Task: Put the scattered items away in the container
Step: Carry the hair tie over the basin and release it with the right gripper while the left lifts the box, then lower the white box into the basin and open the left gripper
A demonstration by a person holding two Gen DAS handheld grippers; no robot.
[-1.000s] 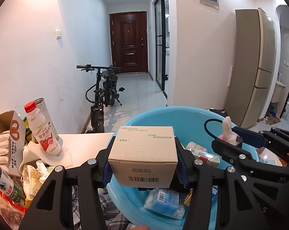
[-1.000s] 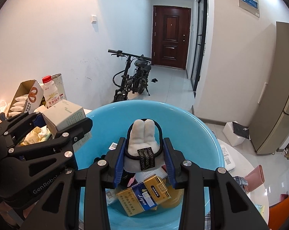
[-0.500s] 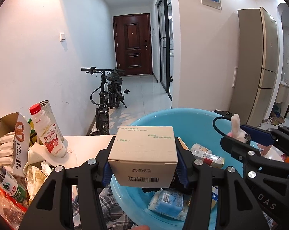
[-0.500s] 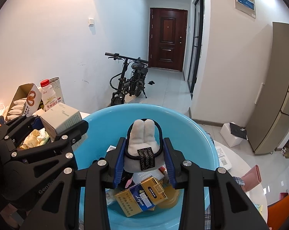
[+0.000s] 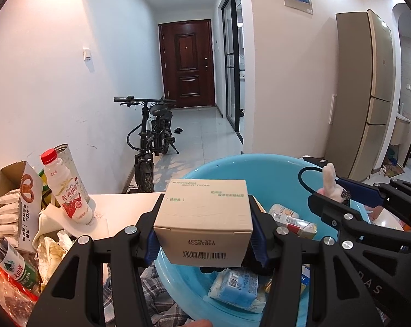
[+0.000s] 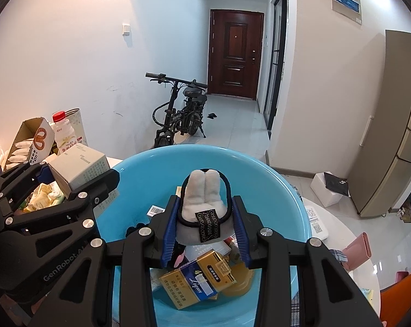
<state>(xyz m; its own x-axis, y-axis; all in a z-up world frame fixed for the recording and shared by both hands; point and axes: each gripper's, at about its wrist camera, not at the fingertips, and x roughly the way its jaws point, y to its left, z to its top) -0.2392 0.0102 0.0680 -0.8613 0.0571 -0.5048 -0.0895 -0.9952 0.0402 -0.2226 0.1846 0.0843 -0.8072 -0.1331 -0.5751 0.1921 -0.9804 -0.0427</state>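
Note:
A blue plastic basin [image 5: 232, 167] [image 6: 262, 179] stands on the table with several items inside: a gold cigarette pack [image 6: 198, 276], a blue tissue pack [image 5: 236, 283] and small bottles [image 5: 292, 219]. My left gripper [image 5: 202, 230] is shut on a white cream box [image 5: 204, 226] and holds it over the basin's left rim; the box also shows in the right wrist view [image 6: 78, 167]. My right gripper [image 6: 205, 224] is shut on a plush bunny hair tie [image 6: 204, 204] above the basin's middle; it also shows in the left wrist view [image 5: 329, 184].
Left of the basin stand a milk drink bottle [image 5: 66, 188], a tin can [image 5: 68, 155], an open snack carton [image 5: 13, 201], a green bottle [image 5: 13, 263] and crumpled wrappers [image 5: 53, 248]. A pink object [image 6: 359, 249] lies at the table's right. A bicycle [image 5: 151, 141] stands beyond.
Both grippers have risen a little over the basin while keeping their hold. The view has tilted up slightly.

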